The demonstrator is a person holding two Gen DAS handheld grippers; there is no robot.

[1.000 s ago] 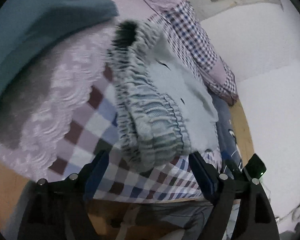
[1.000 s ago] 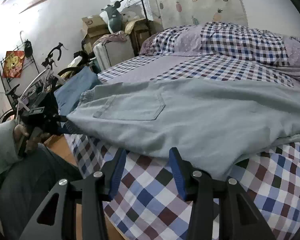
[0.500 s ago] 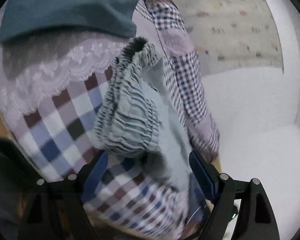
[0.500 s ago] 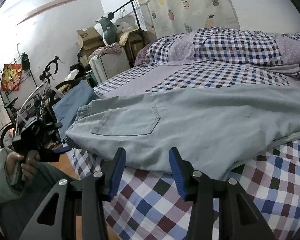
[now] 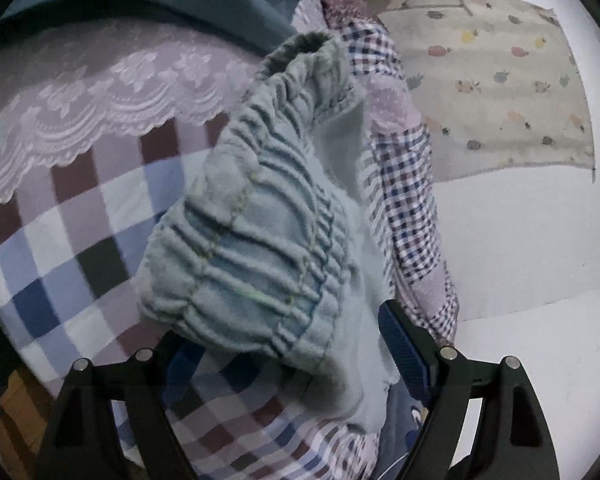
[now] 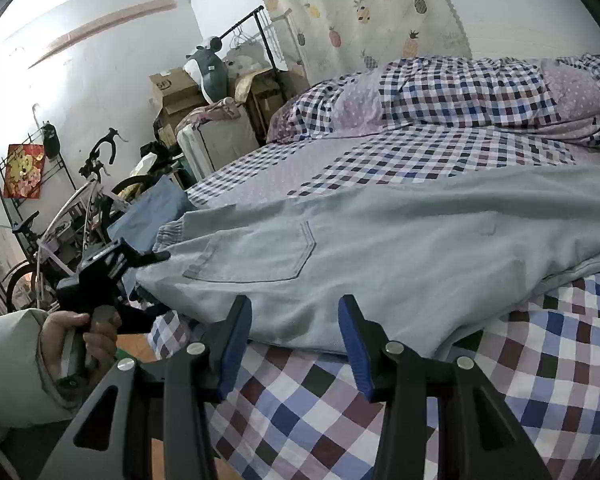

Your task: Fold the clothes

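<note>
1. Your bed point(image 6: 340, 408) fills both views, spread with a checked sheet and, toward the head, a rumpled checked quilt point(image 6: 460, 92).
2. The jeans point(image 6: 380, 248), pale blue, lie flat across the sheet, back pocket up; the elastic waistband point(image 5: 252, 248) hangs bunched at the bed's edge in the left wrist view.
3. A darker blue garment point(image 6: 152, 212) lies just beyond the waistband, near the bed's corner.
4. Cardboard boxes point(image 6: 172, 92) are stacked against the far wall, a stuffed toy resting on top; what is inside them cannot be seen.
5. Your right gripper point(image 6: 296, 340) hovers at the jeans' near hem, jaws spread apart, nothing between them.
6. Your left gripper point(image 5: 284, 344) sits at the waistband, jaws wide apart with the gathered fabric lying between them, not pinched; in the right wrist view, your hand point(image 6: 80, 340) holds its handle beside the bed.
</note>
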